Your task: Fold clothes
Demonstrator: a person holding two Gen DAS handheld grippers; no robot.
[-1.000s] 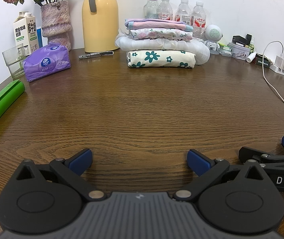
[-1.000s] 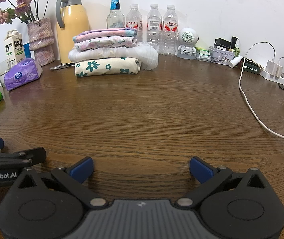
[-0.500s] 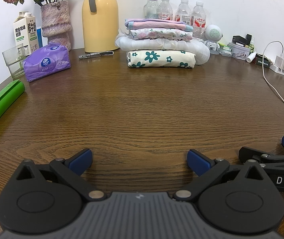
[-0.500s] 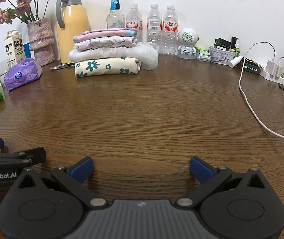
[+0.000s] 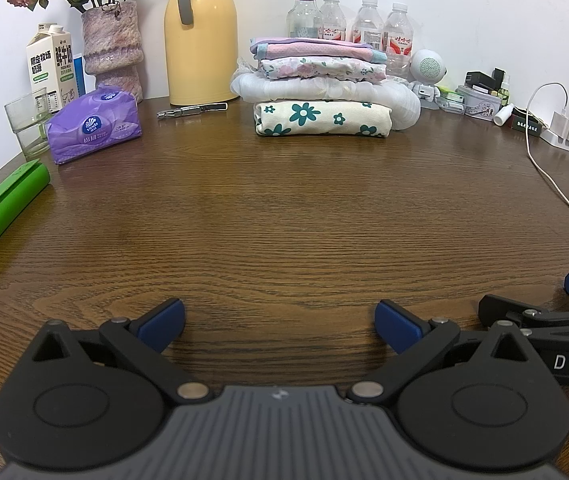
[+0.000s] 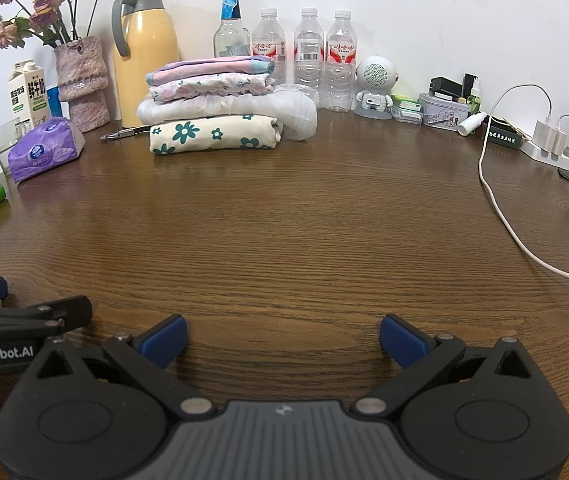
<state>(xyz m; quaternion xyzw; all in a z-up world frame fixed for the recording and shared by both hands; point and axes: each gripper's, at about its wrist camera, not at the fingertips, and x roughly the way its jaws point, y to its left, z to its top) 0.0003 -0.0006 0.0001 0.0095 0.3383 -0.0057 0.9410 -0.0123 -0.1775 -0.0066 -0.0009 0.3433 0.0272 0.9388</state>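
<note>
The brown surface (image 5: 284, 220) lies bare ahead of both sets of fingers, and the stack of folded clothes (image 5: 320, 92) sits far beyond them. Left gripper (image 5: 280, 318) and right gripper (image 6: 282, 334) rest side by side, fingers wide, holding nothing. Judging from this, no garment is in reach, so the wise course is to keep both spread until a fresh one is laid flat between them.

A dark brown wood-grain table (image 5: 284, 216) fills most of both views, its broad middle bare and faintly glossy under soft, even light. A plain white wall (image 5: 464, 4) rises straight behind the table's far edge, unmarked and without windows in view. At the far left of the table, the wall turns a corner and runs alongside the table's left edge. In the right wrist view the same table (image 6: 304, 220) meets the same white wall (image 6: 444, 8).
</note>
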